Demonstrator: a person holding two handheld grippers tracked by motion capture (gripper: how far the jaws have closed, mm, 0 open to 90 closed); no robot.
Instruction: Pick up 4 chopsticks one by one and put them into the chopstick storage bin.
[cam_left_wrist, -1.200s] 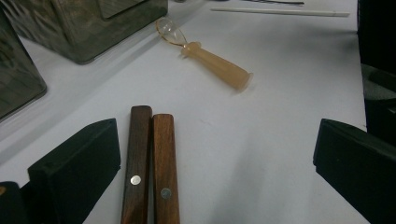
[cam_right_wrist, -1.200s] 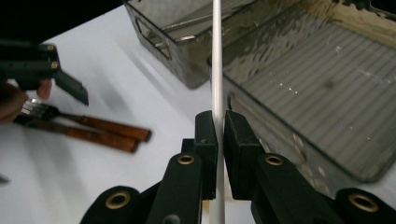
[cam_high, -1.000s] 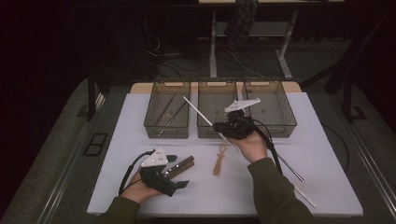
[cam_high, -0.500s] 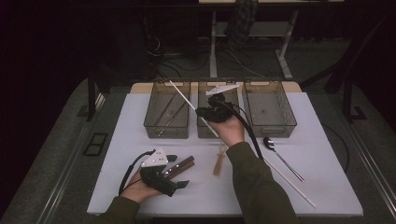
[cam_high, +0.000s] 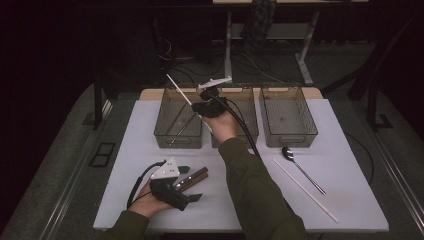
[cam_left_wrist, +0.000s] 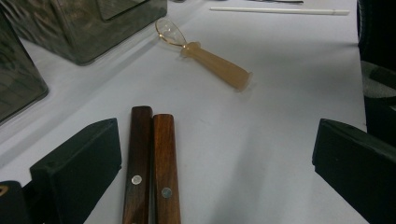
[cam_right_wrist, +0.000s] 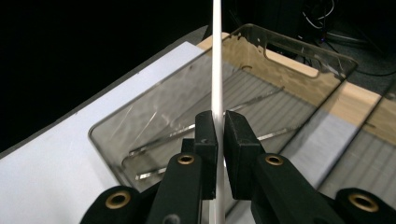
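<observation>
White stick (cam_right_wrist: 217, 56): clamped between the pads of the right gripper (cam_high: 204, 102), held in the air over the left bin (cam_high: 178, 120), the landmark for this report. Judged mid-transfer; release into the bin is outstanding.

Nearest the person, well short of the left bin, the left gripper (cam_left_wrist: 219, 158) rests released on the table, jaws apart around two wooden handles (cam_left_wrist: 152, 163), gripping nothing. A horn-handled spoon (cam_left_wrist: 205, 53) lies between handles and bin. Right of the bin, a black spoon (cam_high: 302, 167) and a second white stick (cam_high: 305, 190) remain unsorted.

Inside the left bin, thin metal pieces (cam_right_wrist: 201, 128); type indeterminate. The handles' blade ends are cut off.
</observation>
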